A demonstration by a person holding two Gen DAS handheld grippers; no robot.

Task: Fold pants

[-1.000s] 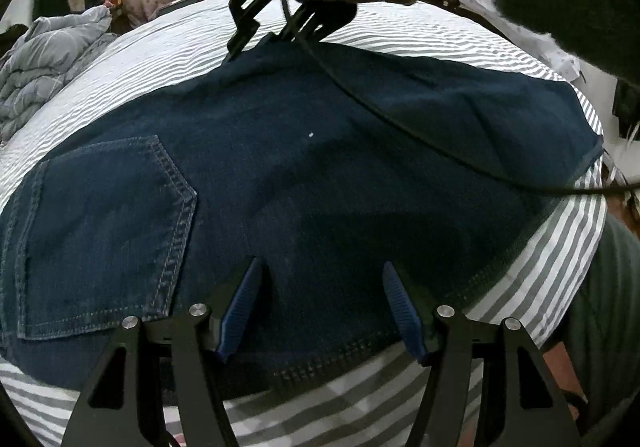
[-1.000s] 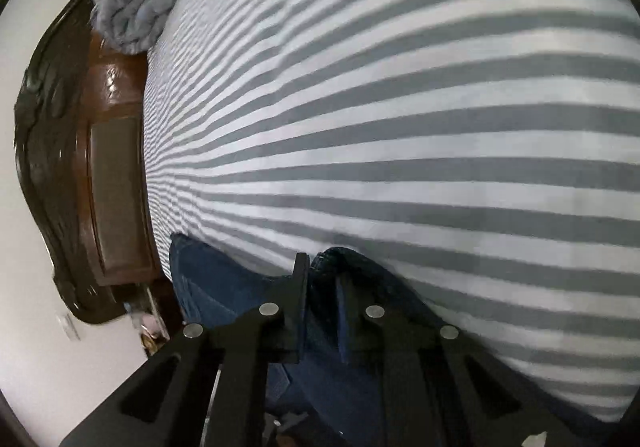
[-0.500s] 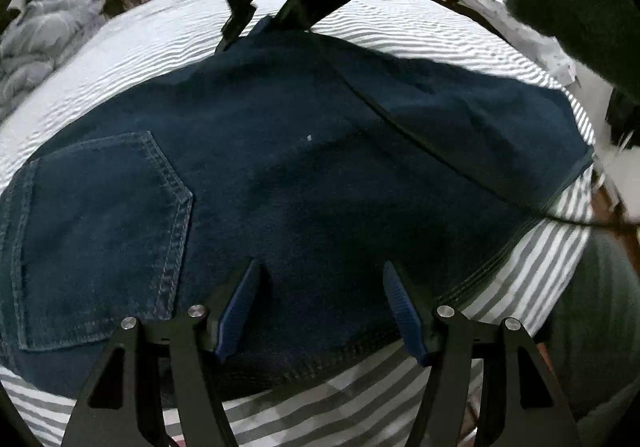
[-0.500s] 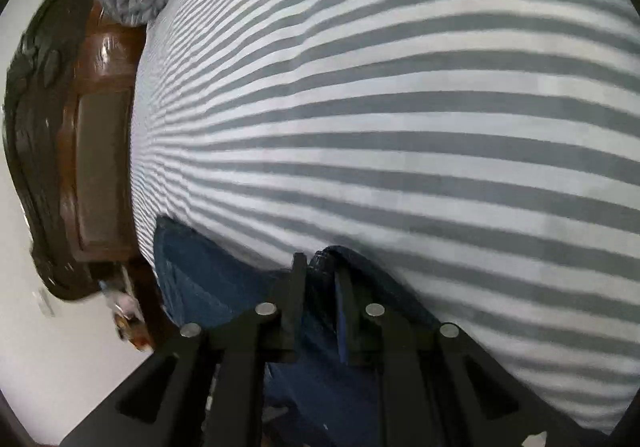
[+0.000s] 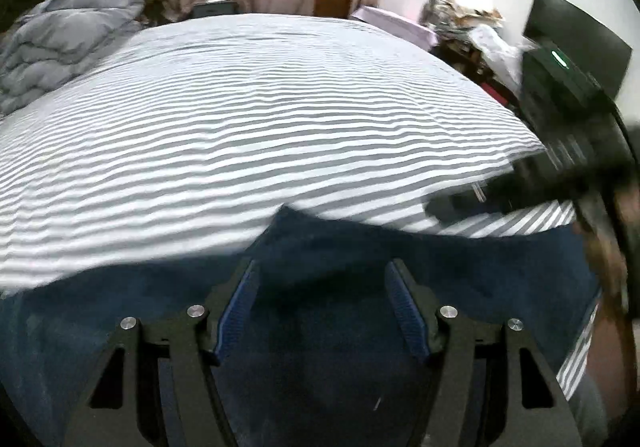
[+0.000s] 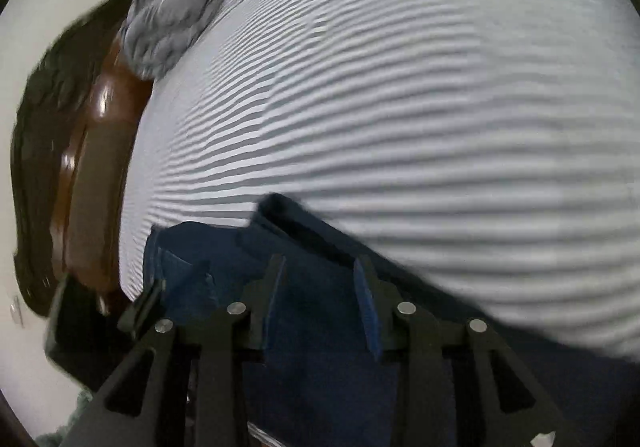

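Dark blue denim pants (image 5: 340, 247) lie folded on the striped bed, filling the bottom of the left wrist view. My left gripper (image 5: 322, 279) is open and empty just above the denim. The right gripper's body shows blurred at the right edge of that view (image 5: 560, 183). In the right wrist view the pants (image 6: 320, 311) lie below my right gripper (image 6: 320, 267), which is open and empty over the cloth. A folded corner of the pants (image 6: 276, 207) sticks up ahead of it.
The grey-and-white striped bed sheet (image 5: 260, 119) spreads ahead. A grey quilt (image 5: 60, 43) is bunched at the far left. A dark wooden headboard (image 6: 88, 175) borders the bed. Clutter and a black monitor (image 5: 576, 39) stand at the right.
My right gripper has let go of the pants' edge and opened, pulling back toward the near side. My left gripper has tilted up; more bed and the room show. Both views are motion-blurred.
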